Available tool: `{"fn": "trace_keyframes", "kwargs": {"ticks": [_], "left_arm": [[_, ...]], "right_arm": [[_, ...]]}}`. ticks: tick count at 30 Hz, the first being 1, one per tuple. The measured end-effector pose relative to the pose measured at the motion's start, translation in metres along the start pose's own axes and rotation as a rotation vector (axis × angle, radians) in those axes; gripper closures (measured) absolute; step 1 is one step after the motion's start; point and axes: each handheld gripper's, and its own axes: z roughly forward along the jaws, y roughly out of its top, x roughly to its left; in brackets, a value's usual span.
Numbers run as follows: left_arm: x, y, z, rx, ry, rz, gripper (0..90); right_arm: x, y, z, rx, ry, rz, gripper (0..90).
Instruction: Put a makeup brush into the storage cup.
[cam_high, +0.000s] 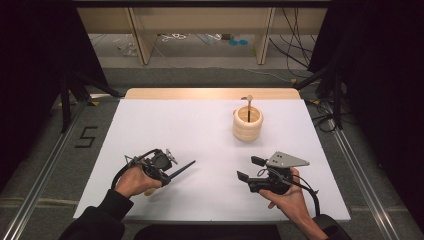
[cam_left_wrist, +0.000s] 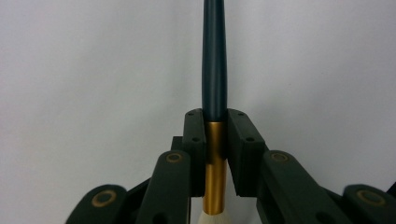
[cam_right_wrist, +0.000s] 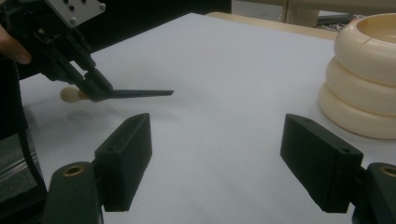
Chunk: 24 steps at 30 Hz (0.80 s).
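My left gripper (cam_high: 167, 176) is shut on a brush (cam_high: 183, 167) at its gold ferrule (cam_left_wrist: 215, 158). The dark handle (cam_left_wrist: 214, 70) points forward past the jaws, and the pale bristles (cam_right_wrist: 70, 94) stick out behind, just above the white table (cam_high: 150, 130). In the right gripper view the left gripper (cam_right_wrist: 95, 91) holds the brush (cam_right_wrist: 140, 93) nearly level. My right gripper (cam_high: 250, 168) stands open at the front right with nothing between its jaws (cam_right_wrist: 215, 154). A cream ribbed holder (cam_high: 247, 125) stands at the back right with a second brush (cam_high: 248, 107) upright in it.
The holder (cam_right_wrist: 364, 79) rises close to the right jaw's far side in the right gripper view. A wooden strip (cam_high: 210, 93) borders the table's far edge. Metal rails (cam_high: 45, 170) run along both sides, with cables (cam_high: 325, 120) on the floor at the right.
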Motion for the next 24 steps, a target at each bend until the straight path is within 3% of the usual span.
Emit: {"fn": "trace_keyframes", "kwargs": {"ticks": [6, 10, 12, 13, 16, 19, 24], "left_arm": [[0.001, 0.000, -0.008, -0.049, -0.025, -0.015, 78.4], [0.000, 0.001, -0.011, -0.054, -0.038, 0.000, 78.4], [-0.002, 0.002, -0.012, -0.056, -0.056, 0.000, 78.4], [-0.004, 0.002, -0.012, -0.079, -0.065, -0.021, 78.4], [-0.008, 0.004, -0.014, -0.085, -0.087, -0.014, 78.4], [-0.011, 0.007, -0.016, -0.075, -0.109, 0.018, 78.4], [-0.017, 0.010, -0.020, -0.092, -0.148, 0.020, 78.4]], "right_arm": [[0.001, 0.001, -0.001, 0.006, 0.000, 0.000, 25.7], [0.004, 0.003, -0.001, 0.008, 0.013, -0.017, 25.7], [0.006, 0.006, -0.001, 0.002, 0.000, -0.082, 25.7], [0.009, 0.007, -0.001, 0.004, -0.002, -0.105, 25.7], [0.016, 0.010, -0.001, 0.015, -0.005, -0.193, 25.9], [0.024, 0.012, 0.000, 0.021, -0.006, -0.267, 25.9], [0.037, 0.013, 0.003, 0.024, 0.008, -0.369, 26.0]]}}
